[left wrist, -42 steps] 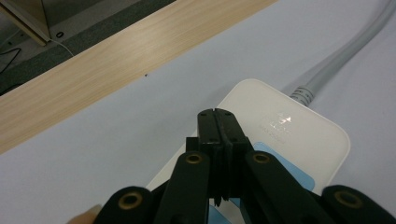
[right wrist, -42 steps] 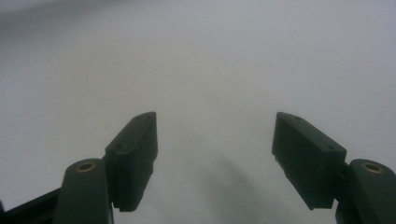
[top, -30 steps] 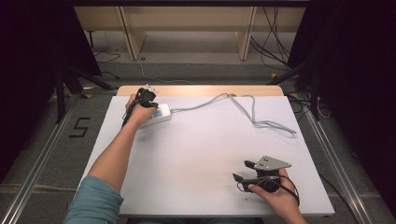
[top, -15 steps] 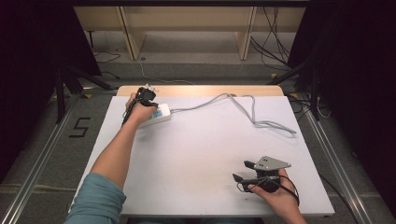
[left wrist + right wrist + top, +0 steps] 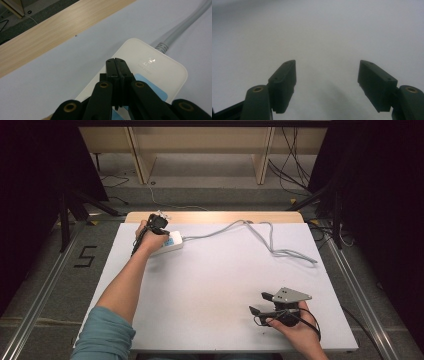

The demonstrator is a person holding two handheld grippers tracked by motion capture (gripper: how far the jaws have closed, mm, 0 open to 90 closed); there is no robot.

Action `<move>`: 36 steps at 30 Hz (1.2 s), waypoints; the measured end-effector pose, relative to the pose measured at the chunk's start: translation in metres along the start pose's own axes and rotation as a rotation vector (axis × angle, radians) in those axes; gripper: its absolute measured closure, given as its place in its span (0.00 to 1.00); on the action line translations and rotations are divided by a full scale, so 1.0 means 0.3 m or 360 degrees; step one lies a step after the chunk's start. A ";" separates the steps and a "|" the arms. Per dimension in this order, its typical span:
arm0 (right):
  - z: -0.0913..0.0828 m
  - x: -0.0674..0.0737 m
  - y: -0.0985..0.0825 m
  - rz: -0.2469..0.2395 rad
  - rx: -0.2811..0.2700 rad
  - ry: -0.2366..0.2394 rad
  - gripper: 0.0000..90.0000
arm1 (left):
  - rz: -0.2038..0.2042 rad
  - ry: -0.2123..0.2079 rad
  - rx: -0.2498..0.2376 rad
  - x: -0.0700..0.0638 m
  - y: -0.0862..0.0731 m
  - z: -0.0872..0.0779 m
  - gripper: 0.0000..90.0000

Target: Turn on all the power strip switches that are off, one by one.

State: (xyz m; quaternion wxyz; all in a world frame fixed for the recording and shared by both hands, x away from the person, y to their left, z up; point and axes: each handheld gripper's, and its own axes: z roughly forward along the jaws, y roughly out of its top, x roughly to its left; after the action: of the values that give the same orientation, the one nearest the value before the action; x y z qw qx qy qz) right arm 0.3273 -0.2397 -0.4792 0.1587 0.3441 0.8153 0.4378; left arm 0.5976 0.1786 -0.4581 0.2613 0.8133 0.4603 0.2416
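Observation:
A white power strip (image 5: pixel 172 241) with a light blue label lies at the far left of the white table (image 5: pixel 215 285). Its grey cable (image 5: pixel 270 245) runs off to the right. My left gripper (image 5: pixel 116 61) is shut, jaws pressed together with nothing between them, and its tips hover just over the power strip (image 5: pixel 155 67). The person's left hand holds the left gripper (image 5: pixel 159 224) there. Near the table's front right, my right gripper (image 5: pixel 260 303) stands open and points left. Nothing lies between the right gripper (image 5: pixel 327 75) jaws apart from bare table surface.
The grey cable (image 5: pixel 185 27) loops across the far right of the table. A strip of bare wood (image 5: pixel 215 216) borders the far edge. Past it are wooden shelf legs and floor cables. Dark stands flank both sides.

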 end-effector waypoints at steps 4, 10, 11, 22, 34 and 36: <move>0.000 -0.002 -0.001 0.0002 0.0005 0.0000 0.36 | -0.0041 -0.0002 -0.0011 0.010 -0.004 -0.009 0.99; 0.002 -0.002 -0.001 0.0000 0.0010 0.0002 0.36 | -0.0061 0.0017 -0.0060 0.035 -0.003 -0.045 0.95; 0.003 -0.001 -0.001 -0.0003 0.0014 0.0000 0.36 | -0.0055 0.0018 -0.0063 0.039 -0.003 -0.053 0.95; 0.005 0.001 -0.001 -0.0006 0.0017 0.0004 0.36 | -0.0089 0.0002 -0.0093 0.075 -0.013 -0.105 0.89; 0.006 0.003 -0.001 -0.0003 0.0021 0.0006 0.36 | -0.0173 -0.0036 -0.0095 0.123 -0.031 -0.150 0.64; 0.006 0.003 -0.001 -0.0003 0.0021 0.0005 0.36 | -0.0192 -0.0041 -0.0101 0.133 -0.035 -0.160 0.61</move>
State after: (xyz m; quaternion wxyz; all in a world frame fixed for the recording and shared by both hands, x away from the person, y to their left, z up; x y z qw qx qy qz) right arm 0.3277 -0.2381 -0.4804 0.1555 0.3437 0.8187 0.4329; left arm 0.5790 0.2277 -0.4230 0.3069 0.7784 0.4973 0.2293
